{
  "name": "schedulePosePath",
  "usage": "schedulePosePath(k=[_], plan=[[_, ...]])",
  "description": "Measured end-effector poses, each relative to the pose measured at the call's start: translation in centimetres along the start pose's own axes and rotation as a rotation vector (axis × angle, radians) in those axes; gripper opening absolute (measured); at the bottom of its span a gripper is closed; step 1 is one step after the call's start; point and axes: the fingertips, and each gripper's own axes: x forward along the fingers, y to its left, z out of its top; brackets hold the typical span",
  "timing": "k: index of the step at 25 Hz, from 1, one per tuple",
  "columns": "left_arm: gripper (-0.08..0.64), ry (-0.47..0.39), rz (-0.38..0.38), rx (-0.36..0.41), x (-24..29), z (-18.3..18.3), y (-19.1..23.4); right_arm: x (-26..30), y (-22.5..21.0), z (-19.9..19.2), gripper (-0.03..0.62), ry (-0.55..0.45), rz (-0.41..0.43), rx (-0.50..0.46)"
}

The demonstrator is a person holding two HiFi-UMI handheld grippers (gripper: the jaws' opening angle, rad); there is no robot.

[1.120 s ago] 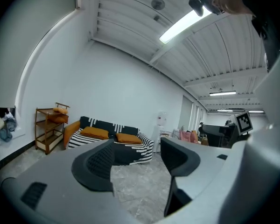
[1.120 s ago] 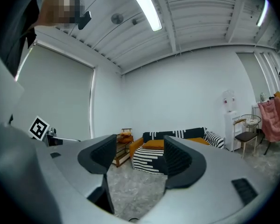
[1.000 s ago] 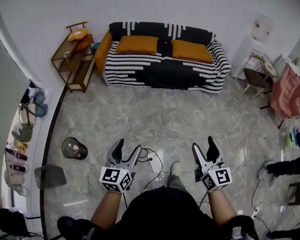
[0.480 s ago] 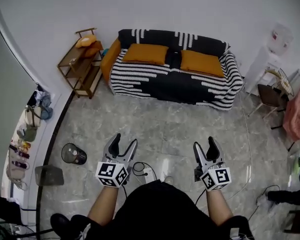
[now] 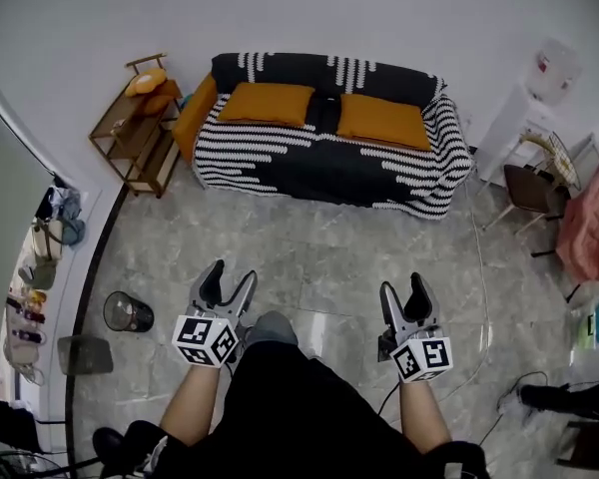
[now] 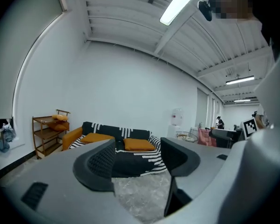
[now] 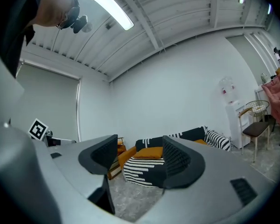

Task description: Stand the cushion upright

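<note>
Left tongs [image 5: 230, 273] and right tongs [image 5: 402, 285] — both agape, empty — face the sofa [image 5: 319, 158].

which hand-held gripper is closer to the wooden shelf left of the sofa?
Left. In the head view, the left hand-held gripper is below and right of the wooden shelf. The right hand-held gripper is farther right, in front of the right end of the sofa.

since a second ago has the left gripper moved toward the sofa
Yes. The left gripper has moved forward, toward the sofa: its jaws were level with the black bin on the floor and now reach past it.
</note>
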Motion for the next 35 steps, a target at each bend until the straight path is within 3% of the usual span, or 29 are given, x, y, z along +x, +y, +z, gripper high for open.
schedulePosePath(k=[6,12,21,25,31,35], plan=[[0.316,0.014,-0.016,0.004,4.5,-0.6,1.2,3.0,-3.2,-1.4,0.311,0.032,-0.023,0.047],[0.314,0.013,-0.003,0.014,11.4,0.5,6.7,12.2,-4.2,-1.8,0.311,0.047,-0.045,0.040],[0.313,-0.019,0.062,-0.031,19.9,4.3,19.0,28.9,-1.3,-1.7,0.311,0.100,-0.004,-0.010],[0.304,-0.047,0.105,-0.045,21.2,6.1,24.7,34.8,1.1,-0.8,0.311,0.126,0.023,-0.086],[0.304,-0.067,0.163,-0.115,21.9,5.1,31.7,42.4,3.8,0.7,0.310,0.168,0.071,-0.144],[0.304,-0.061,0.185,-0.131,21.9,4.8,33.9,45.5,5.2,0.0,0.308,0.187,0.087,-0.188]])
